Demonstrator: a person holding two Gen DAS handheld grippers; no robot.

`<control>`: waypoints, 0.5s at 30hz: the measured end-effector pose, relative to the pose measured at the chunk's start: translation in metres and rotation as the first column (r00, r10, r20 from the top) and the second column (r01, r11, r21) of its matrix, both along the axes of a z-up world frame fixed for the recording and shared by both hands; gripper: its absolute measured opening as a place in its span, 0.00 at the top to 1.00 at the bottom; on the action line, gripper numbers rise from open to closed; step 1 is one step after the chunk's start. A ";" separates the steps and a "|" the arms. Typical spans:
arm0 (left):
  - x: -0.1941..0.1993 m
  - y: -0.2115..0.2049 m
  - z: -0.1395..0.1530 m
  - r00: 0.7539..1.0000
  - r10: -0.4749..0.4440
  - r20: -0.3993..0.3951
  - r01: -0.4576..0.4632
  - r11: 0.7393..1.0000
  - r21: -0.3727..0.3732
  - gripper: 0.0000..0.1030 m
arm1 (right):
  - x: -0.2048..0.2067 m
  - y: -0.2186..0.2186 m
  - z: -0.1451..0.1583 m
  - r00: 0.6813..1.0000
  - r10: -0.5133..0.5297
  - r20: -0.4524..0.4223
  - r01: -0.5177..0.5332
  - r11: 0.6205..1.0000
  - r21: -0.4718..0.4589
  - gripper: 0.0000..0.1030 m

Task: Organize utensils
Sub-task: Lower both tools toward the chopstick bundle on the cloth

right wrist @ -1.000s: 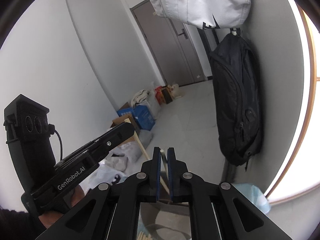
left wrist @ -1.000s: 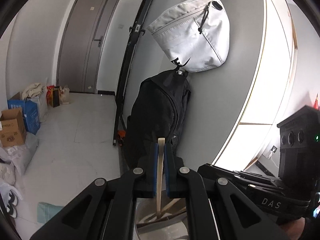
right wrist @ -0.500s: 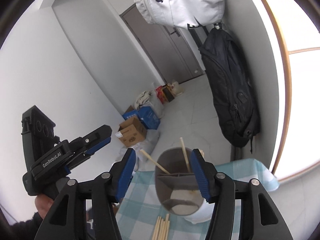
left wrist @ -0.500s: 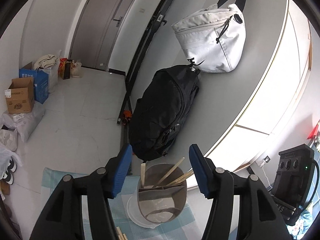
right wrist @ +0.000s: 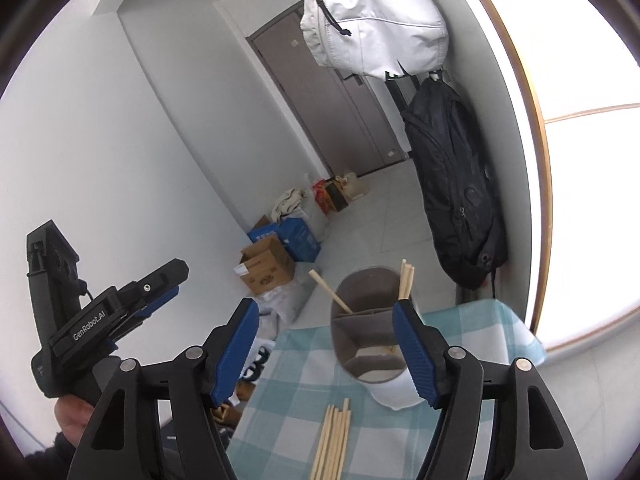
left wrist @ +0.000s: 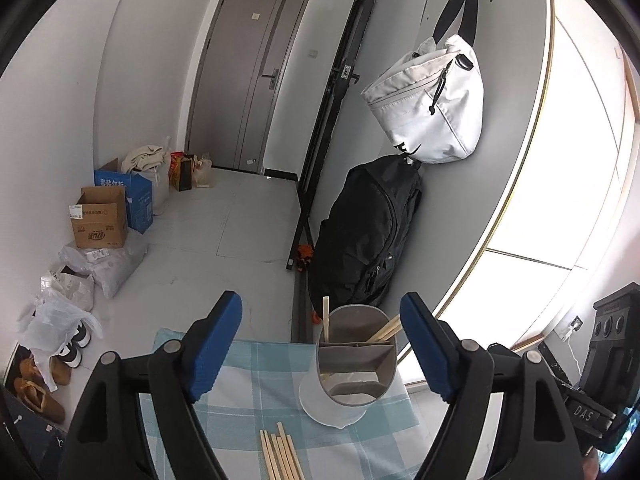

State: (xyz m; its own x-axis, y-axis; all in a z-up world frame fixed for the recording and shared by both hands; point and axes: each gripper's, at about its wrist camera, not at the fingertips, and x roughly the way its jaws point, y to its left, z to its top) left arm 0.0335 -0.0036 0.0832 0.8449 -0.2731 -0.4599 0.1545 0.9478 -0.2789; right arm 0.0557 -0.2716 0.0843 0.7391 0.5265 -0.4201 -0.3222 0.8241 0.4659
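With both the left gripper (left wrist: 320,350) and right gripper (right wrist: 326,346) just opened wide and empty, the tall grey divided holder (left wrist: 356,354) stands beyond the loose wooden chopsticks (right wrist: 334,436), and a careless reach could topple it.

The divided utensil holder (left wrist: 354,360) stands near the checked cloth's (left wrist: 256,384) far edge, chopsticks (right wrist: 406,278) jutting above its rim. Loose chopsticks (left wrist: 280,456) lie before it. Bare cloth lies open on its left.

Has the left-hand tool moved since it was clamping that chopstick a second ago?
Yes. The left gripper has drawn back and up from the utensil holder, which now sits smaller and whole on the checked cloth. Its fingers have just been opening, with nothing between them.
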 end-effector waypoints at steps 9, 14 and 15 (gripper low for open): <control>-0.026 0.010 -0.015 0.997 0.065 0.031 -0.066 0.997 0.042 0.21 | -0.032 0.020 -0.012 0.999 0.020 0.028 -0.018 0.997 -0.077 0.16; -0.035 0.018 -0.033 0.994 0.097 0.046 -0.100 0.993 0.058 0.13 | -0.039 0.032 -0.032 1.000 0.030 0.010 -0.028 0.994 -0.107 0.06; -0.036 0.021 -0.039 0.994 0.103 0.044 -0.105 0.993 0.060 0.13 | -0.040 0.035 -0.036 0.999 0.033 0.005 -0.033 0.992 -0.120 0.06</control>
